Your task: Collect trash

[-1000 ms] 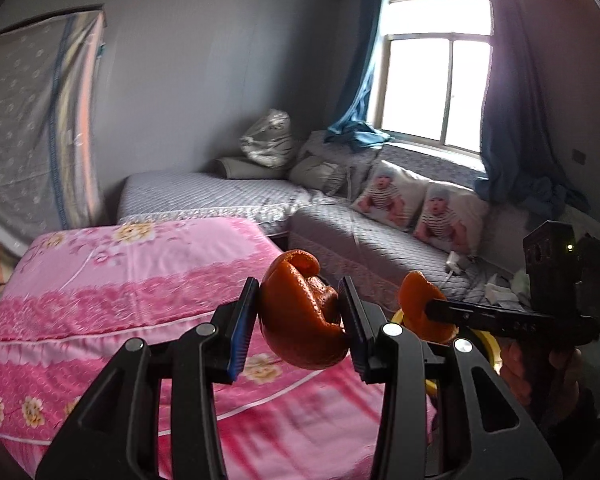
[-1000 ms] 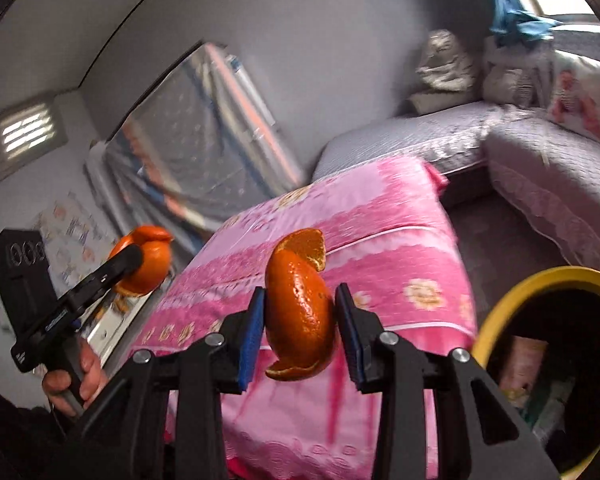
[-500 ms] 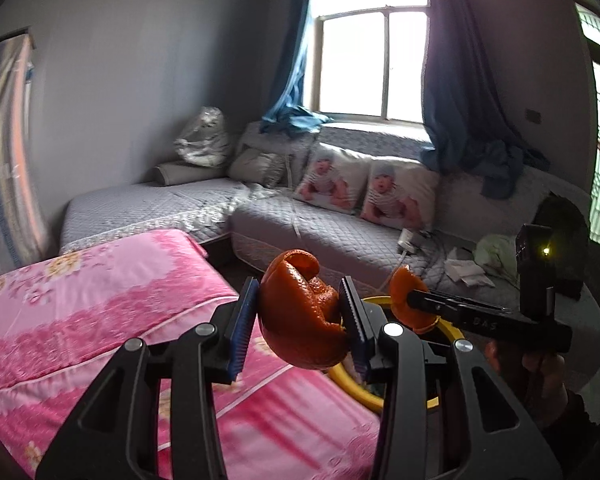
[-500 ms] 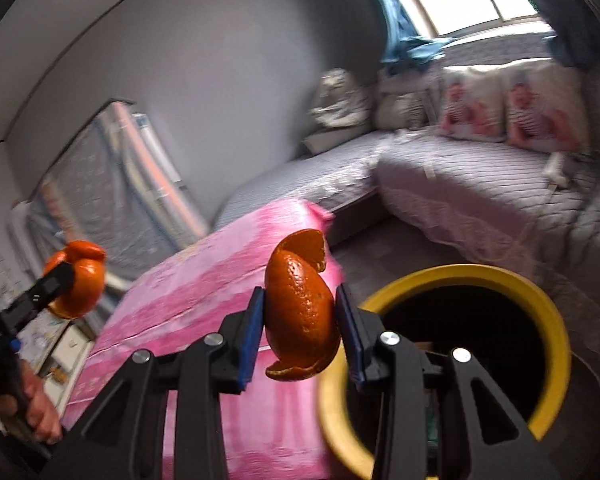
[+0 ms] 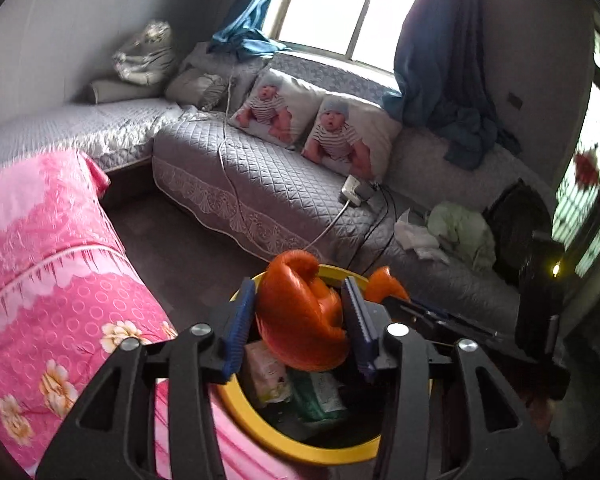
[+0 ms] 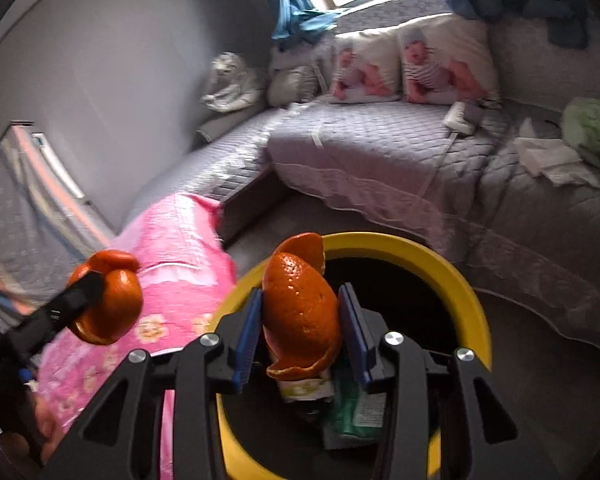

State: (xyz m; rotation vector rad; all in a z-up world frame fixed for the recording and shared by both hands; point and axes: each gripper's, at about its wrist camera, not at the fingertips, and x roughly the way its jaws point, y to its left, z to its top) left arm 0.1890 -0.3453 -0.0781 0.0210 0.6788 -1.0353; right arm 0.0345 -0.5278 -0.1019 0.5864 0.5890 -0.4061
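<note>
A small room with a bright window (image 5: 352,4) and blue curtains. From the left wrist view, a grey quilted sofa (image 5: 280,184) runs behind the yellow bin (image 5: 260,432), with two baby-print cushions (image 5: 312,124) propped on it. A pink flowered bedspread (image 5: 60,280) lies to the left of the bin, right up against its rim.

The left gripper (image 5: 300,300) hangs over the bin's mouth. Its jaws have just been opening, and the curled orange peel (image 5: 300,320) sits between the blue pads with a thin gap at each side, so they no longer squeeze it. Below the peel, inside the bin, lie some wrappers (image 5: 312,392). To the right, also over the bin, the right gripper (image 5: 396,300) shows side-on with a tip of the second peel (image 5: 382,284) at its end.

From the right wrist view, the sofa is again beyond the bin's rim (image 6: 440,264) and the bedspread to its left. The right gripper (image 6: 300,304) points down into the bin. Its jaws have just been opening a little too; the second peel (image 6: 300,312) stands upright between the pads, a sliver of space showing at its left side. Left of the bin, over the pink cover, the left gripper (image 6: 88,292) appears side-on with the curled peel at its tip, a hand (image 6: 44,420) below it.
</note>
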